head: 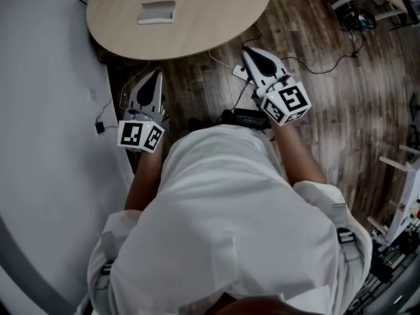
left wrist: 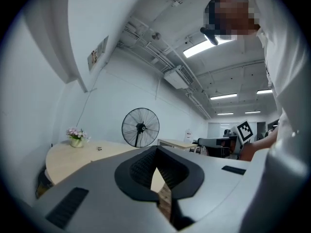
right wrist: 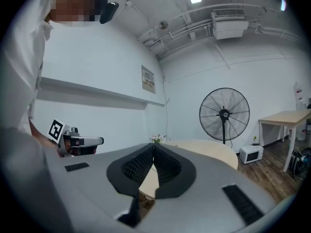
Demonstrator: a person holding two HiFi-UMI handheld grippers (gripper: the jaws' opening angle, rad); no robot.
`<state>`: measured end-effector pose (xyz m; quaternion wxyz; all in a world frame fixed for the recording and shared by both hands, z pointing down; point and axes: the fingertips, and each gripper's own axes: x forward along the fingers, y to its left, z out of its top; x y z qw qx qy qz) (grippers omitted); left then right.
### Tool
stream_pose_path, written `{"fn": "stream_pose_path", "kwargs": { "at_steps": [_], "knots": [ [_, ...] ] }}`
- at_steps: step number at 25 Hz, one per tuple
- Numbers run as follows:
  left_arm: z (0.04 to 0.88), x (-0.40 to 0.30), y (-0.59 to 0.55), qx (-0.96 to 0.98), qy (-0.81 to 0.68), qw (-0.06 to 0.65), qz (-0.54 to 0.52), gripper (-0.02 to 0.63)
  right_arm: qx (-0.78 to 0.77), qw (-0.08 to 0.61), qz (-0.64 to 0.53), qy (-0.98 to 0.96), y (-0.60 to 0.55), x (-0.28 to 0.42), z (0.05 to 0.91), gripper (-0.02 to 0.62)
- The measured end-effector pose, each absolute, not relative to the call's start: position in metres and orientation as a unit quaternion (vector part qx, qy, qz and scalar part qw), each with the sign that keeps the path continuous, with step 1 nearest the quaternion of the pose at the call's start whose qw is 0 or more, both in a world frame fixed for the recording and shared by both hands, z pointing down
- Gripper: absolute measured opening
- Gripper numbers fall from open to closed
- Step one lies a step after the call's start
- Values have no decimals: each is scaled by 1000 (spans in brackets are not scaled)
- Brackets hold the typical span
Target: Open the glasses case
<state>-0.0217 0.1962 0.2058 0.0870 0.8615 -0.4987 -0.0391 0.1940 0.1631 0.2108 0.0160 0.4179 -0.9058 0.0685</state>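
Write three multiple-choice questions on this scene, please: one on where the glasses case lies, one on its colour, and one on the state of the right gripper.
1. Where does the glasses case lie?
A. on the floor
B. on the round table
C. on a chair

2. What colour is the glasses case?
A. red
B. green
C. grey

3. How do the jaws of the right gripper stand?
A. shut, with nothing between them
B. wide open
C. shut on the glasses case

Answers:
1 B: the head view shows it lying on the tabletop.
2 C: it looks pale grey against the light wood.
3 A: in the right gripper view the two tips meet, and only the table shows beyond them.
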Motion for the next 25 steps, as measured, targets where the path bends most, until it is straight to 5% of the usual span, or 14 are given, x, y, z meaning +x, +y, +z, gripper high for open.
{"fn": "stream_pose_path", "kwargs": {
  "at_steps": [9,25],
  "knots": [
    [203,54,193,889,-446,101,-39,14,430,1,87,-899,168,256,223,25],
    [209,66,200,874,-470,118,-42,12,404,12,90,-910,175,274,235,25]
  ]
}}
